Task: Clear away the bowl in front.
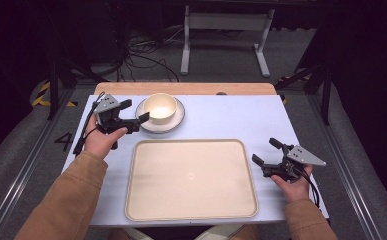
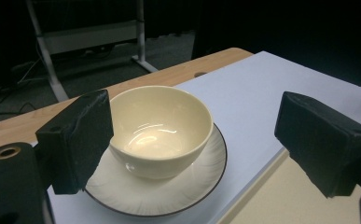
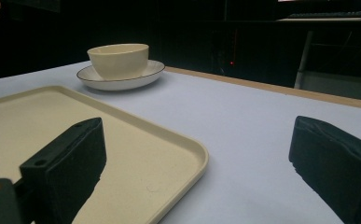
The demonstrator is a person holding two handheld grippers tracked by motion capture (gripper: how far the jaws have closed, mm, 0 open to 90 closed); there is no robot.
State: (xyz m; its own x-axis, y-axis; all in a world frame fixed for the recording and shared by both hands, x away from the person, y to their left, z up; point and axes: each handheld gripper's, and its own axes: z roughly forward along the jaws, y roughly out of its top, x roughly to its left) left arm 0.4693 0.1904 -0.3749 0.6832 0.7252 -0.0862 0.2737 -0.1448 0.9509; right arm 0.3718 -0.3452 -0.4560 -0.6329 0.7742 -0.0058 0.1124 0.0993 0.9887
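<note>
Your left tongs [image 1: 135, 112] gaped wide, empty, beside the bowl [image 1: 160, 107] on its plate [image 1: 177, 121] at upper left — your right tongs [image 1: 266, 151], also open and empty, hovered right of the tray [image 1: 191, 179].

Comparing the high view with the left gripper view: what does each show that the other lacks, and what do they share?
The high view alone gives the person's forearms in tan sleeves, the right gripper held open beside the tray's right edge, and the whole cream rectangular tray.

The left gripper view alone gives a close look into the cream ceramic bowl, glossy inside with nothing in it.

Both give the left gripper, jaws open towards the bowl, the white dark-rimmed plate under the bowl, and the pale blue table cover.
</note>
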